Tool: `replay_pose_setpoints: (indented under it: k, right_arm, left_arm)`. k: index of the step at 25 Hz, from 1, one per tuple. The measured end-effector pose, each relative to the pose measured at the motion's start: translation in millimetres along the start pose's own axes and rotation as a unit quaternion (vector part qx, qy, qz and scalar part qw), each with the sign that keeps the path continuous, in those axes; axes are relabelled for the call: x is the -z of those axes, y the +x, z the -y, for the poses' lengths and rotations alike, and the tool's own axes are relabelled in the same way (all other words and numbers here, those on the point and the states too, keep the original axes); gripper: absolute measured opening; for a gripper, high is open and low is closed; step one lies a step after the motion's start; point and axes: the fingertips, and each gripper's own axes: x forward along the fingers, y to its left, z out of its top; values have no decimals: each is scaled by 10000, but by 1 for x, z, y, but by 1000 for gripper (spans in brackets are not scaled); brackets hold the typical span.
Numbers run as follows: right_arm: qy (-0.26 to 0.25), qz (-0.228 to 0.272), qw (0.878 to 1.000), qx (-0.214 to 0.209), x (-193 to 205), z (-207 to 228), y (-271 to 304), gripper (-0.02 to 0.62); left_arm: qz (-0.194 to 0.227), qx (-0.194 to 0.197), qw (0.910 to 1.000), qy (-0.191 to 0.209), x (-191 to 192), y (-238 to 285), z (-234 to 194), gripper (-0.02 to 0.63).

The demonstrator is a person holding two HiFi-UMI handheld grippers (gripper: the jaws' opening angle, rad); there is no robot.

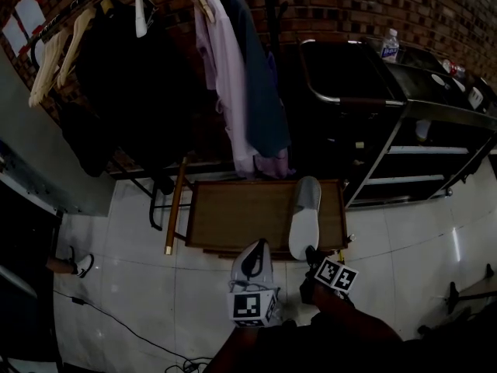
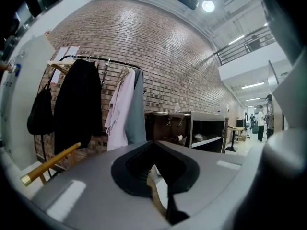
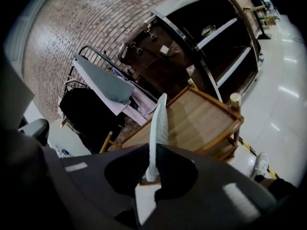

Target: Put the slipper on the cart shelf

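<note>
A pale grey slipper [image 1: 304,216] lies lengthwise on the right side of a low wooden cart [image 1: 233,212], its heel at the cart's front edge. My right gripper [image 1: 310,254] is at that heel. In the right gripper view the slipper [image 3: 159,123] stands edge-on between the jaws of my right gripper [image 3: 152,176], and they press on it. My left gripper [image 1: 253,249] hangs in front of the wooden cart, left of the slipper. In its own view the left gripper [image 2: 160,186] has its jaws together with nothing between them.
A dark metal cart with shelves [image 1: 404,103] stands behind and to the right, a water bottle [image 1: 390,45] on its top. A clothes rack [image 1: 155,22] with hanging garments is behind the wooden cart. A shoe [image 1: 84,265] and a cable [image 1: 132,329] lie on the tiled floor at left.
</note>
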Motion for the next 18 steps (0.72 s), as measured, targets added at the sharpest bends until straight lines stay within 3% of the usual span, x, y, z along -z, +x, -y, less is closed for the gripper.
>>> replay_pose_setpoints:
  k: [7, 11, 18]
  right_arm:
    - [-1156, 690, 9906, -246, -45, -30, -49, 35]
    - [-1501, 1167, 9814, -266, -71, -40, -79, 35]
    - [-2256, 1921, 9551, -64, -106, -46, -136, 37]
  left_arm:
    - [-27, 42, 10000, 17, 3, -3, 3, 17]
    - [11, 173, 9998, 75, 2, 0, 13, 17]
    - [14, 466, 9988, 125, -1, 8, 36, 17]
